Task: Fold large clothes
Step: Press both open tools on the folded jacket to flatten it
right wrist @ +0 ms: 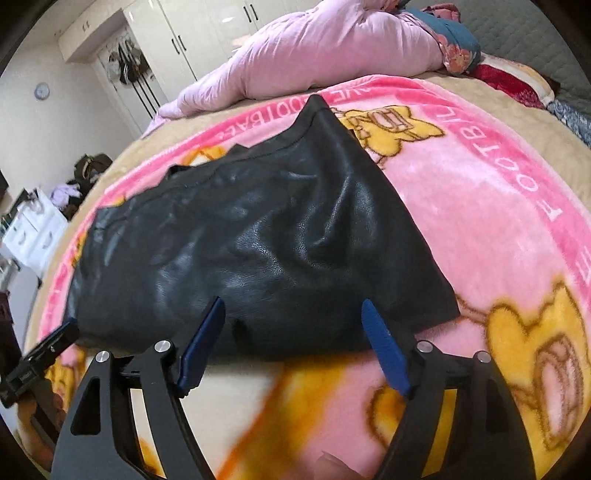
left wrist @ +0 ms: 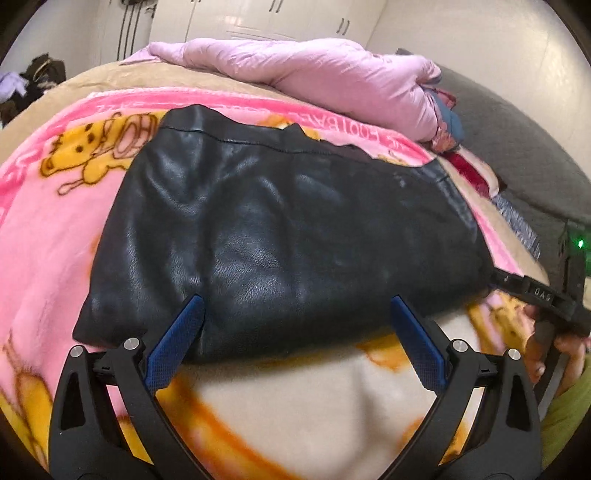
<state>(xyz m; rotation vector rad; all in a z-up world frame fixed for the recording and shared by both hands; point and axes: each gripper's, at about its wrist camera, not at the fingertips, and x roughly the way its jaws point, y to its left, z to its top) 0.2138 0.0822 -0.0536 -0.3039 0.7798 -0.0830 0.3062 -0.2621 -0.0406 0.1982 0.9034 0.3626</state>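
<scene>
A black leather garment (left wrist: 280,229) lies folded flat on a pink cartoon blanket (left wrist: 44,229) on a bed. My left gripper (left wrist: 295,310) is open and empty, its blue pads (left wrist: 177,339) at the garment's near edge. The same garment (right wrist: 266,240) fills the middle of the right wrist view. My right gripper (right wrist: 293,314) is open and empty just over the garment's near edge. The right gripper also shows at the right edge of the left wrist view (left wrist: 546,295), and the left one at the left edge of the right wrist view (right wrist: 44,347).
A pink quilt (left wrist: 314,70) is bundled at the far side of the bed, with folded clothes (left wrist: 450,122) beside it. White wardrobes (right wrist: 207,33) stand behind. A white cabinet (right wrist: 33,229) and a clothes pile (right wrist: 85,173) are left of the bed.
</scene>
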